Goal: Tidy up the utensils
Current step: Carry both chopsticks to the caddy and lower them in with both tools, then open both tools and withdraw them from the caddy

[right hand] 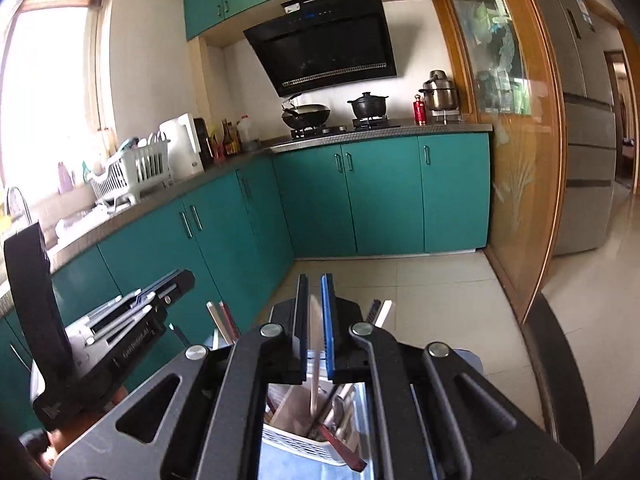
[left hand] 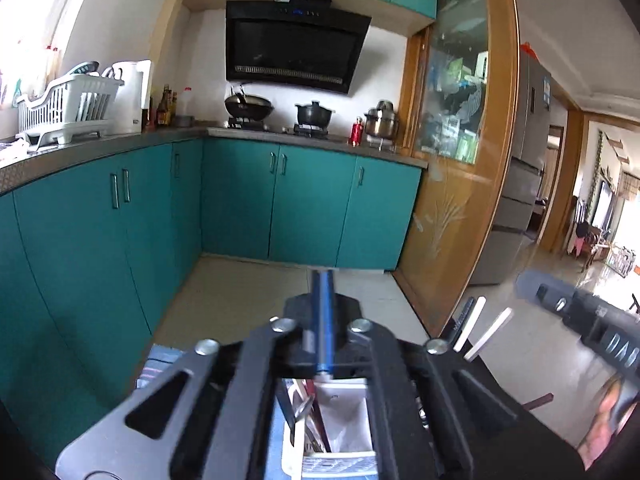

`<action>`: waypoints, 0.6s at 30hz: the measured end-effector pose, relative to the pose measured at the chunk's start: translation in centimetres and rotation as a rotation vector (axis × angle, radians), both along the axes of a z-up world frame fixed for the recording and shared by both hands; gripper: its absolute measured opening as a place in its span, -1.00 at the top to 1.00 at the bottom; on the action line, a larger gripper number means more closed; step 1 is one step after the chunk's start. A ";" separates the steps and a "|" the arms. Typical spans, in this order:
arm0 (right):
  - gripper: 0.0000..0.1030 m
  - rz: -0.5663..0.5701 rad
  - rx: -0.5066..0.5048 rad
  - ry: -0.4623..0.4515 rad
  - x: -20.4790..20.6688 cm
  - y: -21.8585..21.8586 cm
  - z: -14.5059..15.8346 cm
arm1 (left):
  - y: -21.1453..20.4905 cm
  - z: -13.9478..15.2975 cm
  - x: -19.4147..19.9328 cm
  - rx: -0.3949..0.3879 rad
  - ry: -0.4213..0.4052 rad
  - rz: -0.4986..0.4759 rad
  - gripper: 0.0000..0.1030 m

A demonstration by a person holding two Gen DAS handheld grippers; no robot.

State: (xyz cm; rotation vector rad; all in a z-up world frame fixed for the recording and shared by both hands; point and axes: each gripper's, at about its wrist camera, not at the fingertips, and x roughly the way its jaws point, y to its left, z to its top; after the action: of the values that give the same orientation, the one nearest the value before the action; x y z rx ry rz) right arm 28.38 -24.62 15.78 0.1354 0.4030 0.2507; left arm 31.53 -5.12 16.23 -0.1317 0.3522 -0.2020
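Fingers first, on the left gripper (left hand: 322, 320): from its own camera I see the blue pads pressed together with nothing I can make out between them, so I read them as closed and empty. Directly under them sits the white utensil holder (left hand: 344, 432), with several handles standing in its left compartment and its right compartment looking bare. Pale chopsticks (left hand: 486, 334) stick up to the right of this gripper, near the other tool.

Moving right, the right gripper (right hand: 315, 320) has its fingers (right hand: 328, 316) slightly parted around a thin pale chopstick (right hand: 315, 364) that runs upright between the pads and down toward the white basket (right hand: 296, 446) below. Whether the pads actually bite it I cannot tell; a gap shows on either side.

What matters for the coming move, as I judge it, is that the stick's long axis is near vertical and already lined up over the basket, so the right hand is the one placed to lower and let go.
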 end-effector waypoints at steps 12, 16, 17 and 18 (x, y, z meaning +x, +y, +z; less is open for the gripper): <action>-0.36 0.208 0.171 0.179 -10.6 -2.6 -5.0 | 3.0 -0.3 -9.4 0.205 0.185 -0.043 -0.50; -0.36 0.342 0.184 0.426 -18.0 0.5 -14.5 | 7.1 -6.9 -14.7 0.135 0.287 -0.008 -0.50; -0.36 0.351 0.209 0.440 -19.8 0.8 -16.2 | 7.9 -8.4 -16.3 0.110 0.292 -0.007 -0.50; -0.36 0.356 0.225 0.446 -21.3 0.8 -17.4 | 8.6 -9.6 -17.9 0.087 0.291 -0.008 -0.50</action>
State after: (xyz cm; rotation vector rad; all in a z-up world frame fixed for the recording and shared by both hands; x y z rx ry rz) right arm 7.07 -23.85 -1.57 0.3447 0.8442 0.6228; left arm 13.68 3.44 6.63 -0.0738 0.6503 -0.1748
